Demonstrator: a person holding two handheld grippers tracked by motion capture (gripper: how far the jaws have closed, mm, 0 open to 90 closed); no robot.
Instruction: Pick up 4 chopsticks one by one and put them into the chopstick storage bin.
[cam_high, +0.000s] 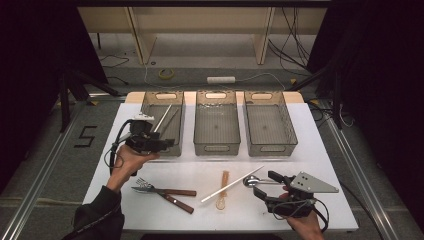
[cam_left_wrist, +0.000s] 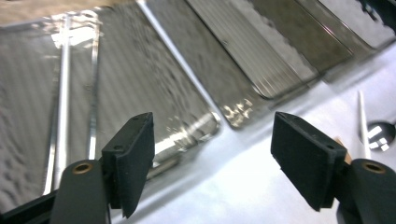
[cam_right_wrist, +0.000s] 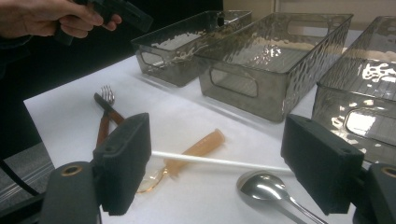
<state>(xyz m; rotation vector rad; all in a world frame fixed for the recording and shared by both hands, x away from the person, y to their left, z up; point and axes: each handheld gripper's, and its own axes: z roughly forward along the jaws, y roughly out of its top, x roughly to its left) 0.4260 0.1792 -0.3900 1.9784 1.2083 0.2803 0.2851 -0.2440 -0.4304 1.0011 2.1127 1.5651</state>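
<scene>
My left gripper (cam_high: 161, 144) hovers over the front end of the left smoky bin (cam_high: 180, 120), its jaws open with nothing between them (cam_left_wrist: 212, 163). A white chopstick (cam_high: 162, 119) lies inside that bin, seen also as a pale chopstick (cam_left_wrist: 63, 102) in the left gripper view. My right gripper (cam_high: 262, 184) rests low at the front right, open and empty (cam_right_wrist: 224, 172). Just ahead of it lie a metal spoon (cam_high: 251, 181) (cam_right_wrist: 264, 186), a second white chopstick (cam_high: 232, 184) (cam_right_wrist: 219, 162) and an amber spoon (cam_high: 223, 190) (cam_right_wrist: 196, 149).
The middle bin (cam_high: 216, 147) and the right bin (cam_high: 272, 148) stand side by side at the back. Two brown-handled pieces of cutlery, one a fork (cam_high: 165, 192) (cam_right_wrist: 105, 112), cross at the front left. The white mat (cam_high: 320, 150) ends close behind my hands.
</scene>
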